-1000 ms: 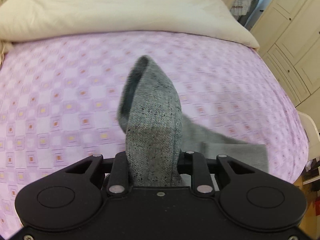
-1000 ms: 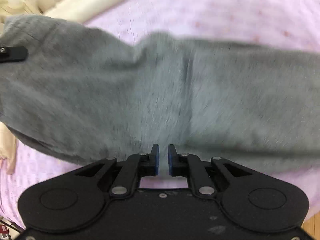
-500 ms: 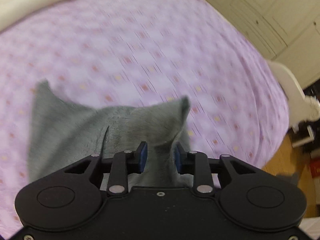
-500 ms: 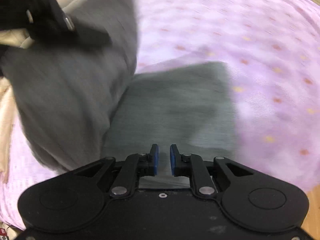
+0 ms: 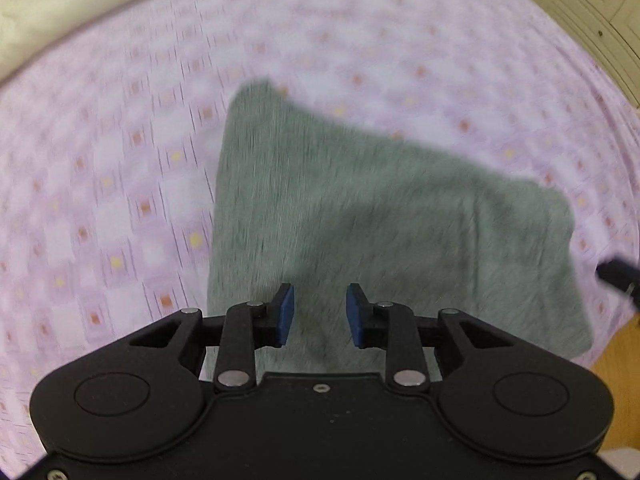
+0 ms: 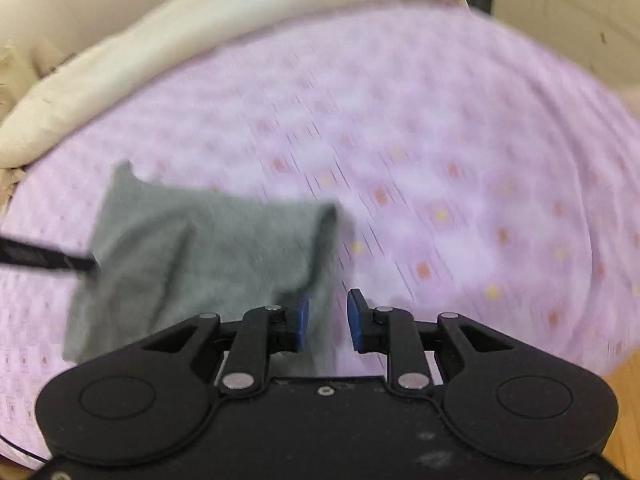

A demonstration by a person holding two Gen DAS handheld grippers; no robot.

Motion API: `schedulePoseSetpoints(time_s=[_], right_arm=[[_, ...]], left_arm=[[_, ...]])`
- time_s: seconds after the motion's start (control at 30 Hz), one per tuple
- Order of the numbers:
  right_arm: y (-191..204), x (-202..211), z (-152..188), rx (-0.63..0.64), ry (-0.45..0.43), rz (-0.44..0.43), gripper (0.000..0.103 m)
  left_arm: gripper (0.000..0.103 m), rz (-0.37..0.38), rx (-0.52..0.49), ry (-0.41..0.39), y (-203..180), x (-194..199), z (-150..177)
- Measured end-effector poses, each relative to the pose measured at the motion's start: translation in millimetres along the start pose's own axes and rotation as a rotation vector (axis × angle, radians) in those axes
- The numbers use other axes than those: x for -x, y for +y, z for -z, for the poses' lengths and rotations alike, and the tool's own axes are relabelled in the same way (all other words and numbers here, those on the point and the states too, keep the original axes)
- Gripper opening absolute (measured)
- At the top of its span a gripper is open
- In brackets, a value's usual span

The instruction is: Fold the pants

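The left gripper (image 5: 320,314) has its blue-padded fingers (image 5: 285,314) spread apart with nothing between them, poised over the near edge of the grey pants (image 5: 360,216). The right gripper (image 6: 327,320) likewise has its fingers (image 6: 355,320) parted; the cloth's right edge runs just in front of its left pad, but the blur makes it impossible to say whether the pad touches the fabric. The pants lie folded into a compact, roughly four-sided bundle on the bed, near the bed's close edge. From the left wrist view the bundle's far left corner pokes up into a point, and its near edge is hidden behind the gripper's black body. From the right wrist view the same bundle (image 6: 200,248) sits to the left, its lower portion cut off by the gripper housing. A dark bar (image 6: 44,258) enters at the left edge there, reaching the cloth, and a similar dark shape (image 5: 618,276) shows at the right edge of the left view; both are too smeared to make out properly. Around the pants spreads the lilac patterned bedsheet (image 5: 120,184), with a cream duvet (image 6: 120,52) bunched along the far side. Pale cabinet doors (image 5: 592,4) show beyond, and a strip of wooden floor (image 5: 616,340) shows by the bed's near corner.
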State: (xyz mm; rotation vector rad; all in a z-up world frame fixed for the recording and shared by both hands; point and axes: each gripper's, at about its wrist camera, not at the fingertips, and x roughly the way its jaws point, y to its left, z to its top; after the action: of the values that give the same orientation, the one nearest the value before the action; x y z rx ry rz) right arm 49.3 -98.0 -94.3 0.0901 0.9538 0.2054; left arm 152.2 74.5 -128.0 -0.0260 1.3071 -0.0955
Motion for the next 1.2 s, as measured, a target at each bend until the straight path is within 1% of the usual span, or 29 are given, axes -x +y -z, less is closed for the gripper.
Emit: schedulePoseSetpoints(time_s=[0.07, 0.13, 0.17, 0.2, 0.27, 0.3, 0.33, 0.37, 0.4, 0.47, 0.57, 0.63, 0.73, 0.77, 0.83, 0.9, 1.0, 1.03, 1.07, 1.1, 1.2], right_arm=[[3.8, 5.5, 0.0, 0.062, -0.026, -0.046, 0.026], [16.7, -4.5, 1.0, 0.116, 0.009, -0.102, 0.028], [21.2, -12.8, 4.1, 0.138, 0.047, -0.119, 0.028], [24.8, -23.7, 10.0, 0.166, 0.095, -0.111, 0.028], [27.5, -44.9, 22.0, 0.213, 0.190, -0.035, 0.028], [23.5, -51.5, 26.6, 0.202, 0.225, -0.007, 0.028], [20.5, -53.7, 26.3, 0.162, 0.227, -0.010, 0.028], [15.8, -51.6, 24.7, 0.116, 0.224, -0.019, 0.028], [13.0, -49.9, 22.7, 0.085, 0.227, -0.019, 0.028], [11.0, -40.0, 18.5, 0.084, 0.198, 0.005, 0.028], [16.0, -23.1, 5.6, 0.093, 0.106, 0.010, 0.028], [25.3, -18.4, -7.0, 0.099, 0.059, -0.015, 0.028], [38.6, -26.5, -22.1, 0.123, 0.045, -0.048, 0.028], [44.1, -31.6, -26.4, 0.136, 0.048, -0.053, 0.028], [50.2, -45.4, -31.4, 0.155, 0.050, -0.061, 0.029], [53.7, -59.8, -38.1, 0.170, 0.066, -0.056, 0.029], [53.7, -80.9, -42.9, 0.182, 0.094, -0.019, 0.028], [53.1, -80.5, -45.8, 0.187, 0.108, -0.014, 0.028], [54.2, -83.5, -47.7, 0.198, 0.118, -0.007, 0.027], [55.8, -89.0, -49.9, 0.217, 0.117, -0.001, 0.026], [60.4, -100.9, -54.3, 0.261, 0.132, 0.018, 0.026]], left_arm=[[0.037, -0.011, -0.033, 0.023, -1.5, -10.9, 6.2], [0.037, 0.001, -0.059, 0.042, 3.4, -18.4, 14.7], [0.040, 0.003, -0.068, 0.054, 5.7, -22.7, 19.0], [0.041, 0.000, -0.073, 0.062, 10.1, -24.9, 23.9], [0.041, 0.009, -0.067, 0.074, 20.6, -22.7, 31.2], [0.041, 0.013, -0.066, 0.086, 25.9, -21.4, 35.0], [0.041, 0.021, -0.074, 0.092, 29.7, -19.0, 37.5], [0.038, 0.022, -0.081, 0.079, 28.9, -16.6, 39.7], [0.038, 0.019, -0.083, 0.054, 32.3, -9.3, 40.8], [0.038, 0.022, -0.067, 0.004, 41.1, 6.6, 36.5], [0.038, 0.033, -0.057, -0.067, 43.8, 22.1, 14.8], [0.038, 0.040, -0.076, -0.100, 40.0, 22.6, -5.7], [0.038, 0.053, -0.101, -0.121, 29.5, 10.9, -39.5], [0.040, 0.058, -0.110, -0.121, 25.5, 5.3, -47.3], [0.041, 0.054, -0.126, -0.125, 18.4, -12.7, -65.8], [0.041, 0.036, -0.135, -0.115, 16.3, -28.2, -79.5], [0.041, 0.023, -0.130, -0.037, 21.4, -63.0, -100.7], [0.042, 0.026, -0.135, -0.008, 23.2, -74.9, -106.7], [0.043, 0.035, -0.145, 0.003, 23.9, -81.1, -110.0], [0.043, 0.041, -0.164, 0.001, 23.1, -85.1, -112.7], [0.043, 0.024, -0.245, -0.007, 15.1, -85.0, -115.2]])
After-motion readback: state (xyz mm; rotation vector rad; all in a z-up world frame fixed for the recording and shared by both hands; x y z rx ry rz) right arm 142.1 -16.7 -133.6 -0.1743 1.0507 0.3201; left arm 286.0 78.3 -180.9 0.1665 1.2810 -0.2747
